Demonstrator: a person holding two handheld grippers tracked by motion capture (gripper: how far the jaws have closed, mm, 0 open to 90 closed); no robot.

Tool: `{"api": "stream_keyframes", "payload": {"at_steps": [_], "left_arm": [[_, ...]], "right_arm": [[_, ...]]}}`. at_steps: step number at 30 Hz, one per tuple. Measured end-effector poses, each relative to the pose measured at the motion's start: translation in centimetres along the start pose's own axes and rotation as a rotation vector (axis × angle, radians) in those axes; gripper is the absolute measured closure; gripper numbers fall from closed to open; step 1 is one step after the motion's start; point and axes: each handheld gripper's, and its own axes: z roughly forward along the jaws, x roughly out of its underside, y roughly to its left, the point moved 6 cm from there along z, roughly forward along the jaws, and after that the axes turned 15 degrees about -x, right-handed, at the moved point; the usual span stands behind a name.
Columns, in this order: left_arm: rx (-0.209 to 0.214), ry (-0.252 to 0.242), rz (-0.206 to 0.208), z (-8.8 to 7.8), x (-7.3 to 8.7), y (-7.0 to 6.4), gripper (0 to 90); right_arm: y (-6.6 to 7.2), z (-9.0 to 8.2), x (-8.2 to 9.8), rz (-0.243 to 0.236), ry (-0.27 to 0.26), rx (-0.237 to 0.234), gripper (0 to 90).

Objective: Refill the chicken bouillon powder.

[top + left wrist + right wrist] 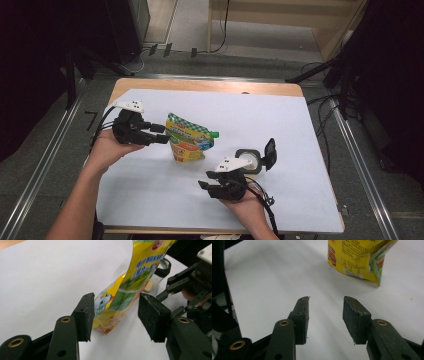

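Black pads of my left gripper [115, 316] fill the bottom of the left gripper view, and the pouch [130, 287] stands between them. Both pads are clear of the pouch, though the left one is very near it, so I judge these jaws as released, not grasping. In the high view my left gripper [162, 134] is at centre left of the frame, beside the pouch [189, 142], which stands upright in the middle of the white mat [150, 190]. I think I let it go so that it stands on its own base.

My right gripper [325, 315] is also open, with nothing between its pads; the pouch [357, 260] is at the upper right of that frame, well apart. In the high view my right gripper [210, 182] waits at lower centre, near a jar [248, 161] with its lid swung open, perhaps ready for filling.

The pouch is yellow and green, with a cartoon chicken, a red logo and Chinese writing that I cannot read.
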Motion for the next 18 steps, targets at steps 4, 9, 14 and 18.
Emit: {"api": "stream_keyframes", "payload": {"at_steps": [4, 9, 14, 18], "left_arm": [[0.050, -0.003, 0.002, 0.4, -0.8, -0.1, 52.5], [0.094, 0.023, 0.029, 1.5, -1.4, -0.5, 54.6], [0.132, 0.012, 0.041, 2.3, -1.7, -1.0, 62.6], [0.122, 0.021, 0.052, 2.8, -1.7, -1.2, 65.3]], "right_arm": [[0.1, 0.1, -0.8, -0.027, 0.007, 0.007, 56.9], [-0.4, 0.2, -2.5, -0.048, -0.008, 0.017, 57.1], [-0.7, 0.6, -3.2, -0.046, -0.017, 0.013, 58.1], [-0.9, 1.1, -3.1, -0.057, 0.004, 0.018, 58.0]]}}
